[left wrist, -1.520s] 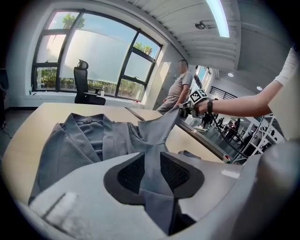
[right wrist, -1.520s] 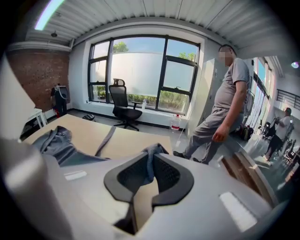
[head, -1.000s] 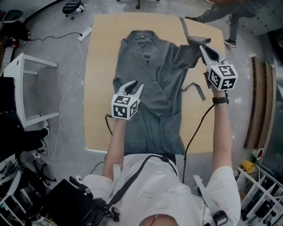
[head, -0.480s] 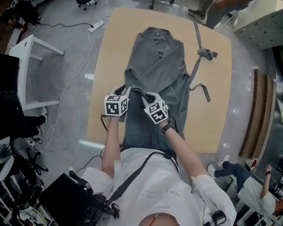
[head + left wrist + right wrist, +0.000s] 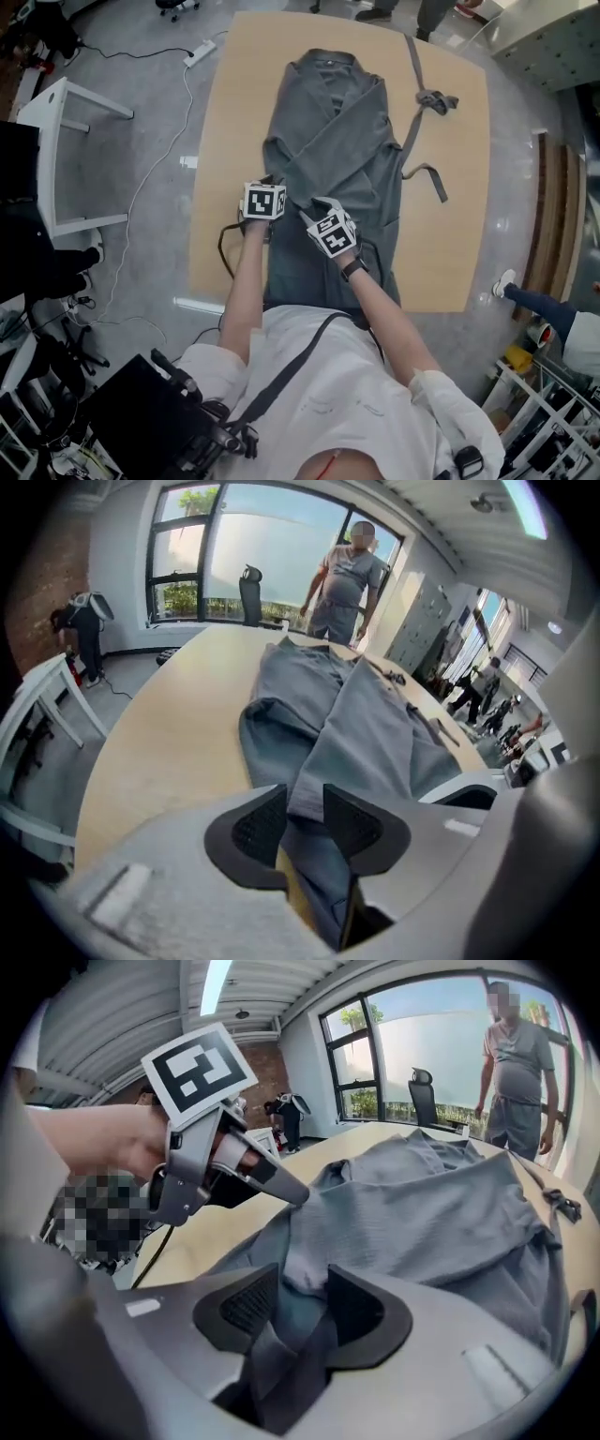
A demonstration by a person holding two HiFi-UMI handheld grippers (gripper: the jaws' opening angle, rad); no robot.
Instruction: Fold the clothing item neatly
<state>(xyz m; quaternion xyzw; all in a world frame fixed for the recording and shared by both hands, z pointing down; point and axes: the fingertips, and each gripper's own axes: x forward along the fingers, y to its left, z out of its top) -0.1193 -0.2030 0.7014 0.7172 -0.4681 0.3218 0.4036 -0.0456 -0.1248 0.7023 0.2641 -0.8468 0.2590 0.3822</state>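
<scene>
Currently left tongs [image 5: 305, 810] and right tongs [image 5: 302, 1286] both opening, grey robe [image 5: 333, 150] fabric between jaws.

My head camera looks steeply down from high over the surface [image 5: 450, 187]. The cameras on my left hand-held gripper [image 5: 270, 180] and right hand-held gripper [image 5: 309, 210] sit low, close behind their opening jaws with robe [image 5: 333, 141] cloth between, facing the far windows [image 5: 234, 564]. All three views share robe and surface.
</scene>
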